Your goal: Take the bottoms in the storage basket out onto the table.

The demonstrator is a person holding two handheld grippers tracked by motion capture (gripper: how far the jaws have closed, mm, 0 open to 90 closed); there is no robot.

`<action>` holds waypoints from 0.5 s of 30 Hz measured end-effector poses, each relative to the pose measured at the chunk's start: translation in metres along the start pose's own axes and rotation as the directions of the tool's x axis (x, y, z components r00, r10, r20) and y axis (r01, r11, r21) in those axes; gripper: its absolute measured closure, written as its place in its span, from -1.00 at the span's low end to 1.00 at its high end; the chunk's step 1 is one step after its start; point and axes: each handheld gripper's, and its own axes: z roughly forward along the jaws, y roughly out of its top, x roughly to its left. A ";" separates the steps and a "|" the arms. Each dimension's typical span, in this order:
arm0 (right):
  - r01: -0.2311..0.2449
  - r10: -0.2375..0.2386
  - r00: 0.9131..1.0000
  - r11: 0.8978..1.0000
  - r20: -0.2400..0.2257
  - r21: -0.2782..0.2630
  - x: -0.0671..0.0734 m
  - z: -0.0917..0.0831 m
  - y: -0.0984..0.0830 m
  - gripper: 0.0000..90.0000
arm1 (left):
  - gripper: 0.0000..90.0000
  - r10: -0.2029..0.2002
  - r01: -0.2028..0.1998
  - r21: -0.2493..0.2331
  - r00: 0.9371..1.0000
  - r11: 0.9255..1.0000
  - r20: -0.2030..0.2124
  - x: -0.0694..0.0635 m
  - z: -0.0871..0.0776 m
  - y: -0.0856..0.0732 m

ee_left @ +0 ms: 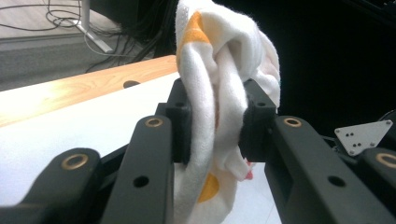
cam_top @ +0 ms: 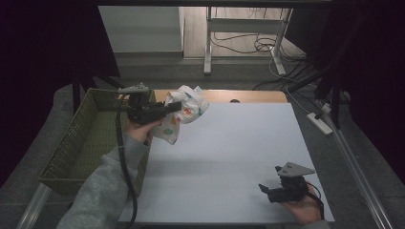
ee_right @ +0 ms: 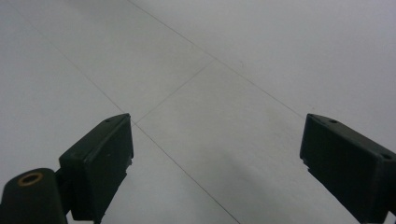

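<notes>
Cloth: white spotted cloth bunched between the left gripper jaws, hanging out at 3 o'clock of the hand.
Left gripper: clenched on the cloth.
Right gripper: released, above bare table.

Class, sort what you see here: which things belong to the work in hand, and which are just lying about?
In the job: left gripper, shut on the spotted white cloth; green basket beside it; white table.

Lying about: right gripper, open over the table; floor cables; power strip.
</notes>
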 end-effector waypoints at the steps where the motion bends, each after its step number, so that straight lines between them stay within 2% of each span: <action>1: 0.000 0.000 1.000 1.000 0.000 0.000 0.000 0.000 0.000 -0.78 | 0.55 0.000 0.000 0.001 1.000 1.000 0.003 -0.001 0.001 0.000; 15: 0.001 -0.001 1.000 1.000 0.000 0.000 0.000 0.000 0.000 -0.78 | 0.55 0.001 -0.002 0.030 0.999 1.000 0.036 -0.009 0.021 -0.008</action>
